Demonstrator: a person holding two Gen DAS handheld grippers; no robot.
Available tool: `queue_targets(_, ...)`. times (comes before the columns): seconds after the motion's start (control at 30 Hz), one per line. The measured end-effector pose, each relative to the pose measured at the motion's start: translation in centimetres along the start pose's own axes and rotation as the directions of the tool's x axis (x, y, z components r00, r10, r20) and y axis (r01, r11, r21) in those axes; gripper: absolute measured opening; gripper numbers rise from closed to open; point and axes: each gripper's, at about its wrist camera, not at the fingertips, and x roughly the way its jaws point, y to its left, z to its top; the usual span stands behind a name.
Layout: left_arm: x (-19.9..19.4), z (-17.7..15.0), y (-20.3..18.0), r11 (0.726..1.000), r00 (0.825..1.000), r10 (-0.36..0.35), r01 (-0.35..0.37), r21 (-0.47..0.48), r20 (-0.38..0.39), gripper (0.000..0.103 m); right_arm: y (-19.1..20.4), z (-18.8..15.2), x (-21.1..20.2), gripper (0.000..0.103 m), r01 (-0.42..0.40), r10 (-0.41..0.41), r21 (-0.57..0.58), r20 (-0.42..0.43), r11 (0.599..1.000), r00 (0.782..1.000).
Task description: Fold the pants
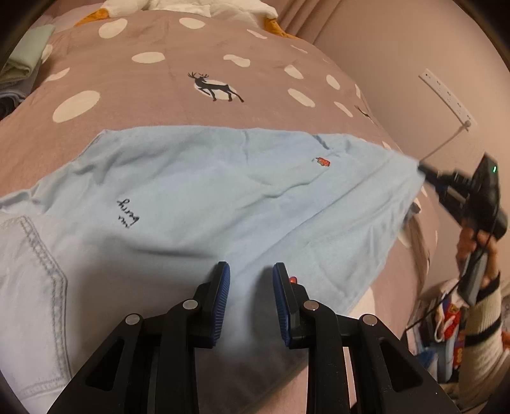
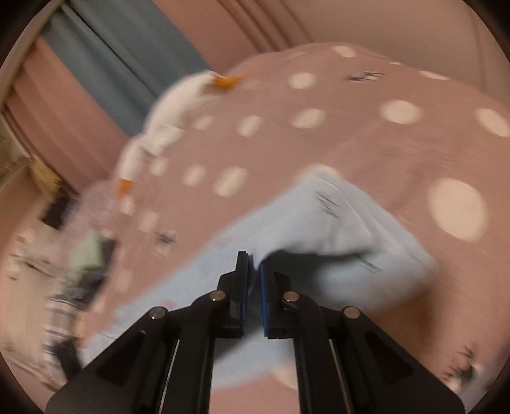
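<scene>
Light blue pants (image 1: 197, 188) lie spread across a brown polka-dot bed cover (image 1: 153, 82). My left gripper (image 1: 250, 270) is open just above the pants' near part, holding nothing. My right gripper (image 1: 422, 168) shows at the right in the left wrist view, pinching the pants' far corner and pulling it taut. In the blurred right wrist view the right gripper (image 2: 253, 258) is shut on a fold of the pants (image 2: 334, 229), which hangs from it over the bed cover (image 2: 366, 143).
A white and orange plush toy (image 1: 197, 6) lies at the bed's far end; it also shows in the right wrist view (image 2: 165, 124). Folded clothes (image 1: 22, 60) sit at the left. A white power strip (image 1: 446, 95) is on the wall. Clutter (image 1: 446, 324) lies on the floor at right.
</scene>
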Motion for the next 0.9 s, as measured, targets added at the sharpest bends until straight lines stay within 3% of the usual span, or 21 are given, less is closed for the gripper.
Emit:
queue_targets(0.07,-0.1,-0.1,0.0,1.0,1.0,-0.001,0.001,0.005,-0.01,0.025,-1.8,-1.5,1.7,0.011,0.074,-0.073,0.005,-0.1,0.997,0.992)
queue_targets(0.1,-0.1,0.0,0.0,1.0,1.0,0.002,-0.002,0.011,-0.017,0.025,-2.9,-2.1,2.4,0.01,0.069,-0.065,0.03,-0.137,0.997,0.988)
queue_targets(0.2,-0.2,-0.1,-0.4,0.999,0.999,0.02,-0.019,0.032,-0.029,0.025,-5.5,-2.2,1.7,0.015,-0.059,0.072,0.184,-0.063,0.981,0.995)
queue_targets(0.23,-0.2,-0.2,-0.5,0.999,0.999,0.027,-0.026,0.039,-0.03,0.025,-6.4,-1.9,1.4,0.027,-0.097,0.106,0.24,-0.023,0.966,0.994)
queue_targets(0.33,0.0,-0.3,-0.8,0.998,0.999,0.044,-0.042,0.05,-0.031,0.026,-7.8,-0.5,1.3,0.034,-0.15,0.153,0.315,0.016,0.937,0.988)
queue_targets(0.47,-0.1,-0.6,-1.5,0.997,0.999,0.03,-0.027,0.072,-0.035,0.039,-8.0,0.4,3.1,0.034,-0.111,0.129,0.313,-0.036,0.943,0.991)
queue_targets(0.57,-0.2,-0.9,-2.5,0.995,0.999,0.023,-0.018,0.101,-0.041,0.04,-7.8,0.2,4.3,0.027,-0.149,0.163,0.336,-0.013,0.93,0.987)
queue_targets(0.6,-0.2,-1.1,-2.9,0.993,0.999,0.02,-0.014,0.12,-0.044,0.04,-8.1,0.0,4.2,0.013,-0.152,0.164,0.338,-0.009,0.929,0.986)
queue_targets(0.63,-0.2,-1.2,-3.6,0.988,0.999,0.026,-0.019,0.155,-0.046,0.04,-8.3,-0.3,4.1,0.006,-0.148,0.161,0.336,-0.011,0.93,0.987)
queue_targets(0.8,1.2,-1.3,-6.7,0.951,0.995,0.09,-0.074,0.299,-0.041,0.04,-7.4,-0.2,1.6,0.003,-0.193,0.18,0.298,0.071,0.935,0.981)
queue_targets(0.9,2.0,-1.0,-8.1,0.937,0.997,0.066,-0.048,0.346,-0.041,0.04,-6.2,0.4,0.3,0.003,-0.19,0.169,0.262,0.1,0.946,0.981)
